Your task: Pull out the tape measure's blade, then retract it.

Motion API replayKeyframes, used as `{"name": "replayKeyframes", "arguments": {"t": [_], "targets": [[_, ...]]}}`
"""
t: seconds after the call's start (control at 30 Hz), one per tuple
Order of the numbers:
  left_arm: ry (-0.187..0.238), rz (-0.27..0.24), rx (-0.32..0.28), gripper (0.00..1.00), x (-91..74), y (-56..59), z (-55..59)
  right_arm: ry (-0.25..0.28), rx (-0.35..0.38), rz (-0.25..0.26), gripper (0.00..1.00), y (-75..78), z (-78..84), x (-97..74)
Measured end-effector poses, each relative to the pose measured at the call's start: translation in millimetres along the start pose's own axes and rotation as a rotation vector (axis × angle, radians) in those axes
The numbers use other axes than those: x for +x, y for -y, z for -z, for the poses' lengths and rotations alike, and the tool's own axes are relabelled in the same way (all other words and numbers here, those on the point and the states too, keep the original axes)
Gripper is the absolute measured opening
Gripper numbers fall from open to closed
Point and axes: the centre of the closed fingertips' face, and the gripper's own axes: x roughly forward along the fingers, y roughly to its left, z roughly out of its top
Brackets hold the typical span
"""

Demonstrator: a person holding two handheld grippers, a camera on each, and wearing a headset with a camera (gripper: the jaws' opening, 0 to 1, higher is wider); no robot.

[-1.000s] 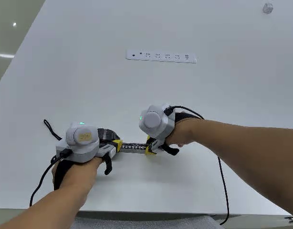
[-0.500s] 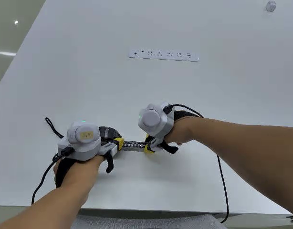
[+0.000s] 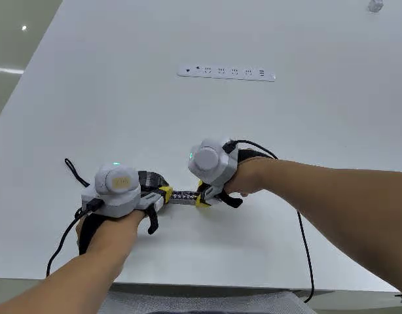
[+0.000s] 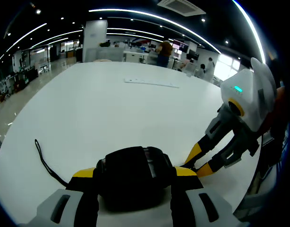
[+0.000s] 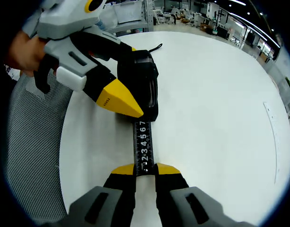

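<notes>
The black, rounded plastic tape measure case (image 4: 135,175) sits on the white table (image 3: 266,124), close to the near edge. It is clamped between the yellow-tipped jaws of my left tool (image 3: 163,193), one jaw on each flank. A short run of white steel blade with black numerals (image 5: 143,142) comes out of its mouth, lying low and straight over the table. My right tool (image 5: 145,169) is pinched shut on the blade close to its free end, with the printed digits reading away from the jaws toward the case. In the head view the two tools stand near each other with just that short strip of blade between them. So little blade is out that I judge this to be one end of the stroke, either the very start of the pull or the last bit of the return, and I cannot tell which. Whichever it is, the next move calls for my left tool to hold the case flat and unmoving. My right tool should travel in line with the blade, without twisting or lifting it, so that it neither kinks nor snaps back. The case's thin black wrist cord (image 4: 43,158) trails off on the table to its far side. A long white power strip (image 3: 226,72) lies well apart, farther up the table.
</notes>
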Motion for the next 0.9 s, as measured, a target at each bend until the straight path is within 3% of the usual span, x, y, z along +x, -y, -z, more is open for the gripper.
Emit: {"name": "replayKeyframes", "arguments": {"t": [0.9], "targets": [[-0.001, 0.002, -0.003, 0.58, 1.6, -1.1, -0.6, 0.030, -0.007, -0.002, 0.15, -1.9, -14.9, 7.4]]}}
